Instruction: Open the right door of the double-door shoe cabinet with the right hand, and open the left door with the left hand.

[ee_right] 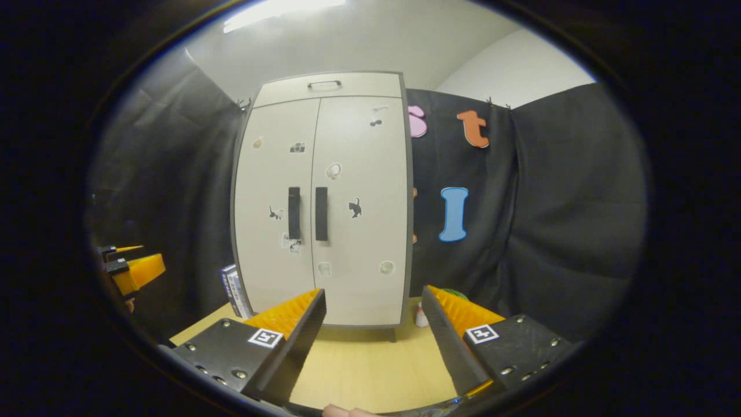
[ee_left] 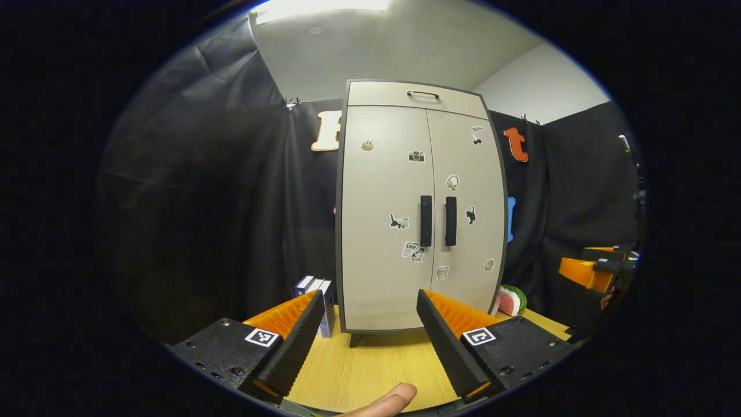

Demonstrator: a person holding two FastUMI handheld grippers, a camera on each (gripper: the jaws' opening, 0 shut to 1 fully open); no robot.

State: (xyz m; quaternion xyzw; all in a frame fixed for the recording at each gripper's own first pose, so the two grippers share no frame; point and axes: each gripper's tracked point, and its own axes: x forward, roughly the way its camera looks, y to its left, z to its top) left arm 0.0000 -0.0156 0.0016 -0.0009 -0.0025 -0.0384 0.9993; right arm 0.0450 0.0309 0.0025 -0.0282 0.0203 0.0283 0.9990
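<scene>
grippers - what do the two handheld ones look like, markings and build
In its own view the left gripper has two wedge-shaped fingers with ribbed inner faces on flat dark plates, studded with screws, each plate bearing a square black-and-white tag. The right gripper is built alike. A bare fingertip shows under the left one; no sleeve visible.

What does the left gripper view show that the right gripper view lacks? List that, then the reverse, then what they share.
Left gripper view adds: the right gripper at its right edge, and a watermelon-slice toy plainly seen beside the cabinet's base. Right gripper view adds: the left gripper at its left edge. Shared: the shoe cabinet with both doors shut, its two dark handles side by side, stickers on the doors, boxes standing at its left, the wooden table, and each camera's own open fingers, clear of the cabinet.
</scene>
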